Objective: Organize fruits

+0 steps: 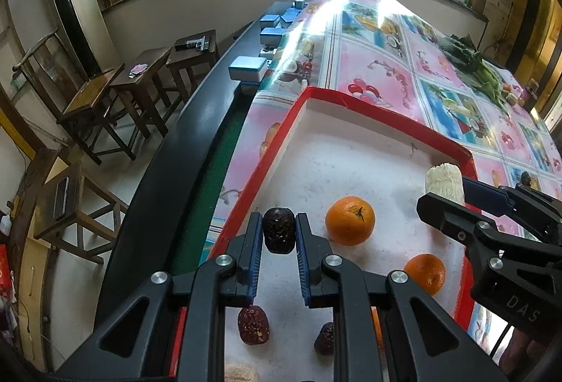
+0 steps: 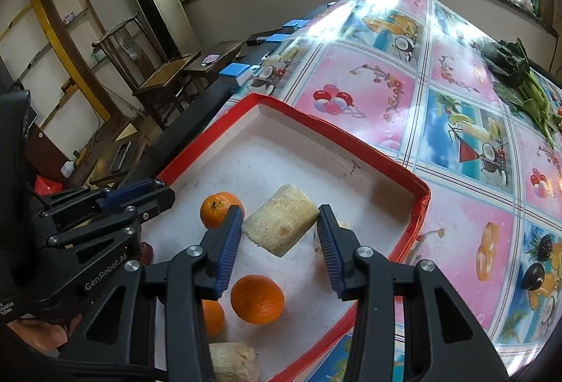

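Observation:
A red-rimmed white tray [image 1: 351,97] [image 2: 316,122] lies on the fruit-print tablecloth. My left gripper [image 1: 279,234] is shut on a dark red date [image 1: 279,229] above the tray's left side. Two more dates [image 1: 253,325] [image 1: 325,338] and two oranges [image 1: 349,220] [image 1: 425,273] lie in the tray. My right gripper [image 2: 281,231] holds a pale fibrous chunk [image 2: 281,220] [image 1: 444,182] by its two ends at the fingertips. Below it lie oranges [image 2: 258,299] [image 2: 219,208] and another pale chunk [image 2: 232,361]. In the right wrist view the left gripper [image 2: 154,194] hides its date.
Leafy greens [image 2: 516,73] [image 1: 467,55] lie at the table's far right. Blue boxes [image 1: 247,67] [image 2: 235,73] line the dark left table edge. Wooden stools [image 1: 140,76] and a chair [image 2: 165,69] stand on the floor to the left.

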Demonstrator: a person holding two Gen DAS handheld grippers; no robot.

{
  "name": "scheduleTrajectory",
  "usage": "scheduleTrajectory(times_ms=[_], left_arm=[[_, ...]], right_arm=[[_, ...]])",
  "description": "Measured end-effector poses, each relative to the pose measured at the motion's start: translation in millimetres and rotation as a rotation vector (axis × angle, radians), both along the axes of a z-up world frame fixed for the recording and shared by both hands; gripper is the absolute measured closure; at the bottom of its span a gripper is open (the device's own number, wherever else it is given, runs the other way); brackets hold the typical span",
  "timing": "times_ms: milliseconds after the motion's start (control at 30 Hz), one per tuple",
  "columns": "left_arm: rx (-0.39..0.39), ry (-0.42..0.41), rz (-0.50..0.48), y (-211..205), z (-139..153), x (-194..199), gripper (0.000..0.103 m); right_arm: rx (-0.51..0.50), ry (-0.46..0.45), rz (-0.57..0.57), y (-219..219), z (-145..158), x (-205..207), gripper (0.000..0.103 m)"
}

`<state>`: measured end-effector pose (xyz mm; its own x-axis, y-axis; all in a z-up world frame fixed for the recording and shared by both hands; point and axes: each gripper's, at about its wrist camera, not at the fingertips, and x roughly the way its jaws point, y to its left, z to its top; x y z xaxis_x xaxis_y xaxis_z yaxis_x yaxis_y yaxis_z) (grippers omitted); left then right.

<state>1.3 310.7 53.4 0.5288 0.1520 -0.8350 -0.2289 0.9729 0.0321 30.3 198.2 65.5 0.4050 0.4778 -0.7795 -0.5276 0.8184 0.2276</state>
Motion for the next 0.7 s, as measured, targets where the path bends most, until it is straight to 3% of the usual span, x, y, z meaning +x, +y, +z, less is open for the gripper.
scheduleTrajectory(times_ms=[700], left_arm=[[0.004, 0.020, 0.001, -2, -11, 5, 0.086]], right_arm=[[-0.018, 0.019, 0.002, 3, -11, 2, 0.057]])
